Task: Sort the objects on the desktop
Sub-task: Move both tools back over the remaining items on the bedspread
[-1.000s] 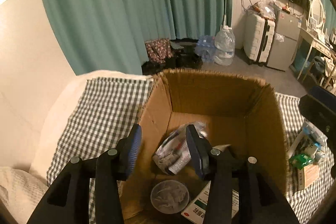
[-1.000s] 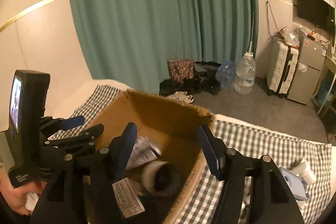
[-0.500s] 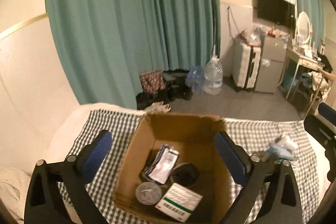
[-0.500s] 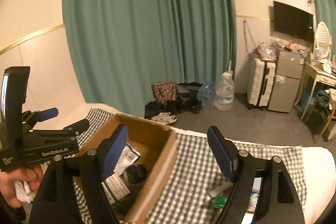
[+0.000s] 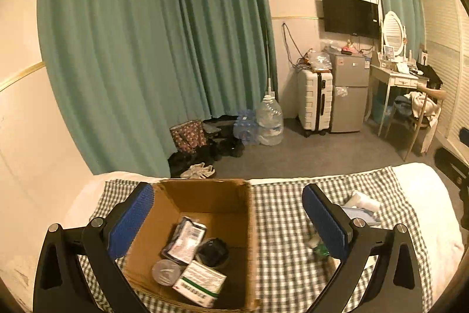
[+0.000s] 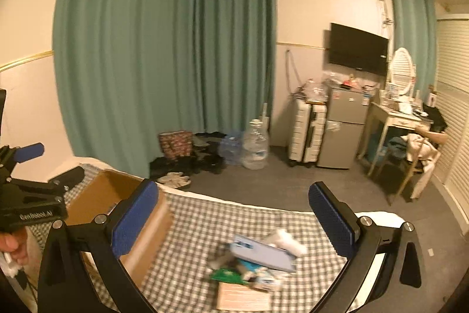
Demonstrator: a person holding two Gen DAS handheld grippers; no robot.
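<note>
An open cardboard box stands on a checked cloth. In it lie a foil packet, a dark round object, a round clear lid and a white-green carton. My left gripper is wide open and empty, high above the box. My right gripper is wide open and empty, above the cloth right of the box. Below it lies a blurred pile: a blue-white pack, a white tube, a green packet and a small brown box.
The cloth covers a bed with white edges. Beyond it are grey floor, green curtains, shoes and bags, water bottles, a suitcase, a small fridge and a dressing table.
Both grippers rose and pulled back from the box and opened wide. The left let go of the foil packet, which now lies in the box. The right swung right over the pile.
</note>
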